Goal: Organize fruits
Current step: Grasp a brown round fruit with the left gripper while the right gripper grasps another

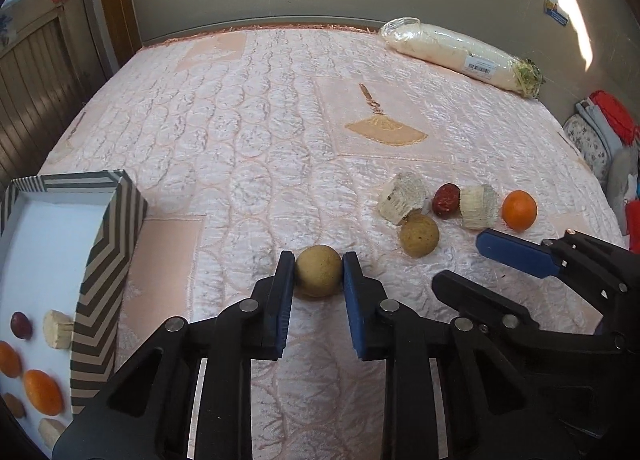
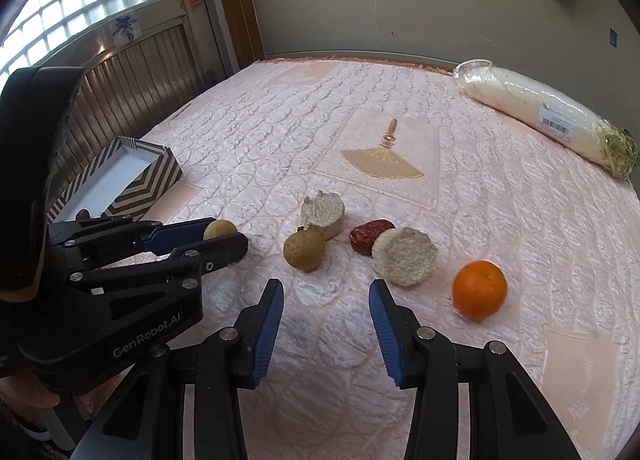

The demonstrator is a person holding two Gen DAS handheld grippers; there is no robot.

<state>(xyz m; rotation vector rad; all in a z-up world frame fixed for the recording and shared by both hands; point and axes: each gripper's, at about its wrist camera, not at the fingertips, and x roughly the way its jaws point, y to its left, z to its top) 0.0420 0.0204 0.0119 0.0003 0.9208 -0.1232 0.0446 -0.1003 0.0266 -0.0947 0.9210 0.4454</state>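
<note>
Low in the frame's centre, the left tool (image 1: 319, 274) pinches a tan fruit (image 1: 319, 270) on the bed (image 1: 248, 132), the striped box (image 1: 108, 260) lying left of it, while the right tool (image 2: 326, 296), spread and empty, faces the remaining pile.

"What did the left gripper (image 1: 319, 272) look like?"

"Matte black plastic linkages with triangular cut-outs, round silver pins at the pivots, and blue ribbed pads lining the inner face of each finger (image 1: 285, 284). From the right wrist view its side carried white lettering, 'GenRobot.AI', plus small silver screws along the body."

"And the right gripper (image 2: 326, 300)?"

"The same build: black arms, silver pivot pins, blue ridged pads on both fingers (image 2: 269, 316). From the left wrist view its blue pad was flat and smooth on the outer face, set in a black bracket with small screws."
</note>
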